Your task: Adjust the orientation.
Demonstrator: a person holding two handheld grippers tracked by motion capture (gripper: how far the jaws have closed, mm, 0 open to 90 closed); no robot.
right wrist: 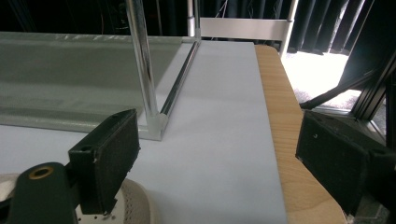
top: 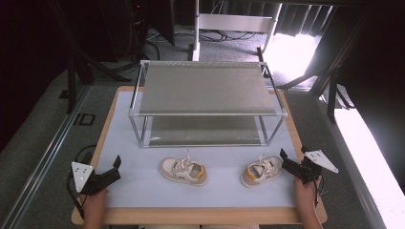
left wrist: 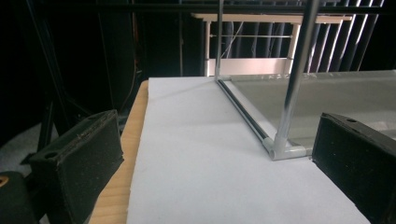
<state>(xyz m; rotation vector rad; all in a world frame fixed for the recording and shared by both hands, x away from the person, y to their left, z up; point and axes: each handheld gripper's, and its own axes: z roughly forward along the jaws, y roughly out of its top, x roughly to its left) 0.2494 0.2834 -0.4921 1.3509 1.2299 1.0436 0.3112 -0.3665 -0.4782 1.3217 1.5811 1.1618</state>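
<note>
Two small beige shoes with orange heels lie on the pale mat point(top: 219, 191) in front of a two-tier metal rack point(top: 205, 114). One shoe point(top: 184, 171) sits at the middle, the other shoe point(top: 261, 171) to its right. My left gripper point(top: 114, 169) rests at the mat's left edge, open and empty, well apart from the middle shoe. My right gripper point(top: 293, 153) stands open just right of the right shoe. In the right gripper view the jaws point(right wrist: 215, 158) hold nothing, and a white shoe edge point(right wrist: 133, 205) shows beside the left jaw. The left gripper point(left wrist: 219, 163) faces the rack's corner.
The rack's front corner post point(left wrist: 285, 149) and its lower shelf point(right wrist: 70, 93) stand close ahead of both grippers. The wooden table edge point(right wrist: 285, 140) runs along the mat's right side and the same table edge point(left wrist: 126, 158) along the left. Dark frames and a floor surround the table.
</note>
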